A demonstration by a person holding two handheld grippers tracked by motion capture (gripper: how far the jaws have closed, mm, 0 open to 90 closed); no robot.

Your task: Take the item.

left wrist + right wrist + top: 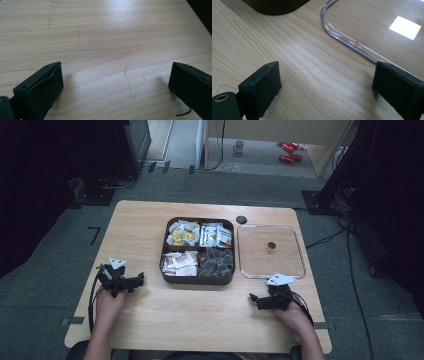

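A dark brown tray (165,251) with four compartments stands mid-table. Its compartments hold yellow-and-white packets (182,233), white printed packets (216,235), white-and-brown packets (179,262) and dark grey packets (218,262). To its right lies a clear square lid (285,255) with a small brown knob (271,248). My left gripper (121,282) rests on the table left of the tray, open, with bare wood between its jaws (115,85). My right gripper (274,298) sits just in front of the lid, open and holding nothing (327,85). The lid's rounded rim (342,37) and the tray's corner (274,6) lie ahead of it.
A small black round disc (241,219) lies on the table behind the lid. The wooden table (150,215) stands on grey floor. A mug (239,146) and red items (288,151) sit on the floor far behind.
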